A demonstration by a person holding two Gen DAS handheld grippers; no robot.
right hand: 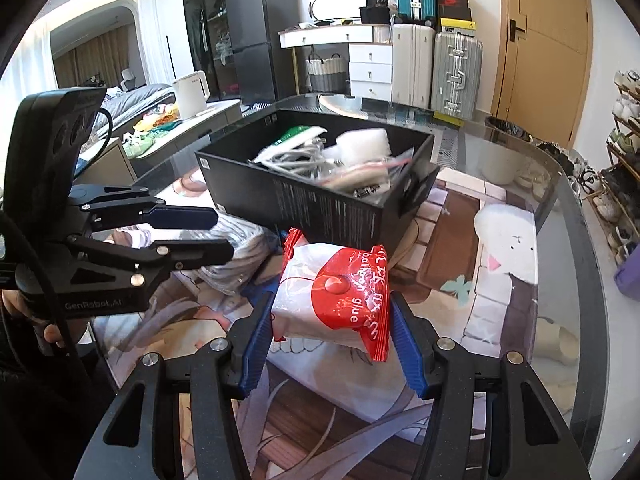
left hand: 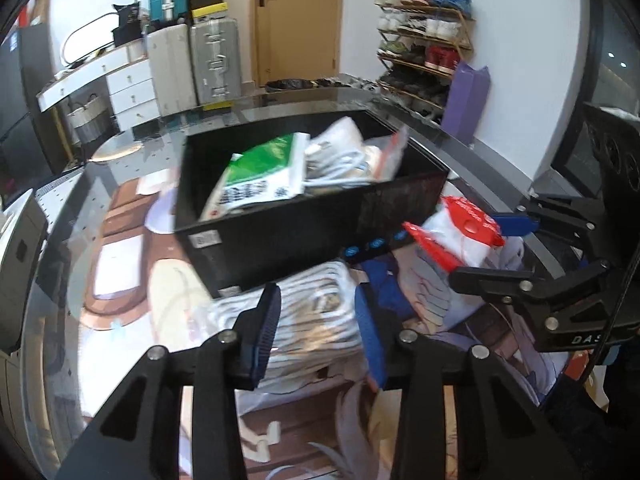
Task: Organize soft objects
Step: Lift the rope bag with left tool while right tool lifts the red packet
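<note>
On the glass counter point(right hand: 552, 184), a black box point(right hand: 320, 208) sits open, already holding a green-and-white packet point(left hand: 260, 176) and clear bags of white cables. Right tool point(right hand: 332, 320) grips a red-and-white balloon glue packet point(right hand: 332, 292) by both sides, pads pressing in, just before the box. Left tool point(left hand: 316, 328) is clenched on a bag of coiled white cable point(left hand: 312, 320) lying against the box's near wall; both blue pads touch the bag. A person's fingers point(right hand: 52, 334) wrap the left tool's handle.
</note>
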